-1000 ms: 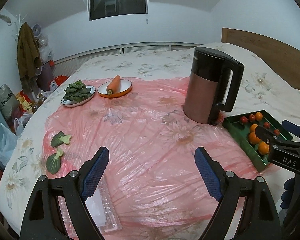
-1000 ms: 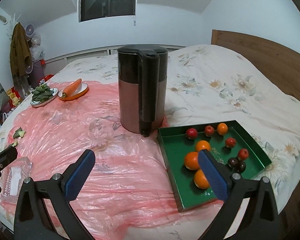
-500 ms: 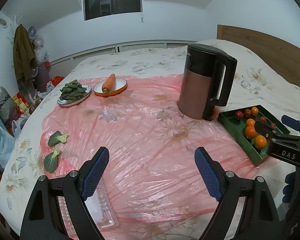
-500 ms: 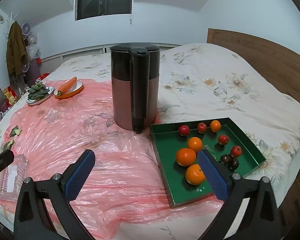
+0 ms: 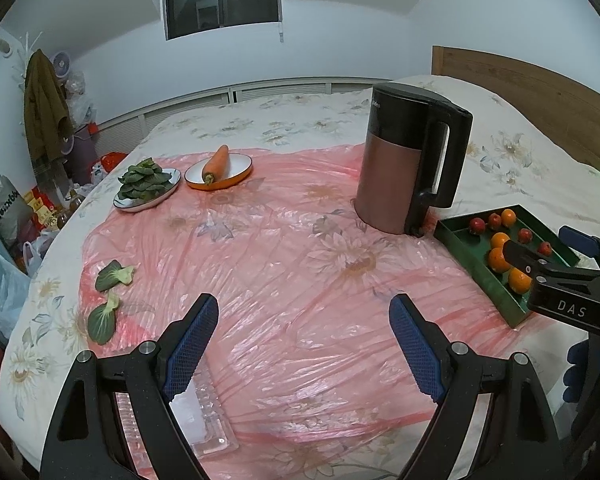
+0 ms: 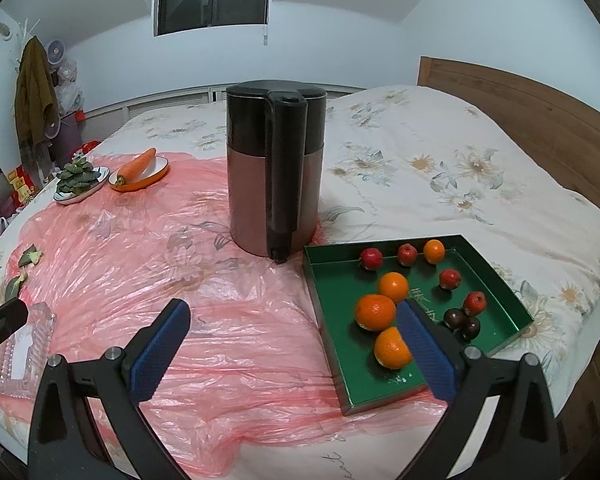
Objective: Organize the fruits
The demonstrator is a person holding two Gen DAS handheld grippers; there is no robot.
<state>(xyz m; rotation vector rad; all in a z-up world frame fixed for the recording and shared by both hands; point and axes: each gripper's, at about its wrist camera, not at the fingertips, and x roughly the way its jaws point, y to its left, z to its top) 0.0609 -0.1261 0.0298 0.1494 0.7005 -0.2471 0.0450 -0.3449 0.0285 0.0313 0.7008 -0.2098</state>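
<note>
A green tray (image 6: 336,280) lies at the bed's right, on the edge of a pink plastic sheet. In it are three large oranges (image 6: 375,312), one small orange (image 6: 434,251), several small red fruits (image 6: 371,259) and two dark fruits (image 6: 462,322). My right gripper (image 6: 294,312) hangs open and empty above the tray's left edge. Its right finger covers part of the nearest orange (image 6: 392,348). In the left wrist view it enters from the right over the tray (image 5: 480,276). My left gripper (image 5: 302,308) is open and empty over the sheet's middle.
A tall kettle (image 6: 274,168) stands just behind the tray's left corner. Far left are a carrot on an orange plate (image 5: 217,164) and a plate of greens (image 5: 146,182). Two loose leaves (image 5: 114,276) lie at the left. A clear plastic tray (image 5: 208,420) sits under my left gripper.
Both views have shifted slightly, so the kettle and tray sit a little further left. Both jaws keep the same width. Nothing on the bed has moved.
</note>
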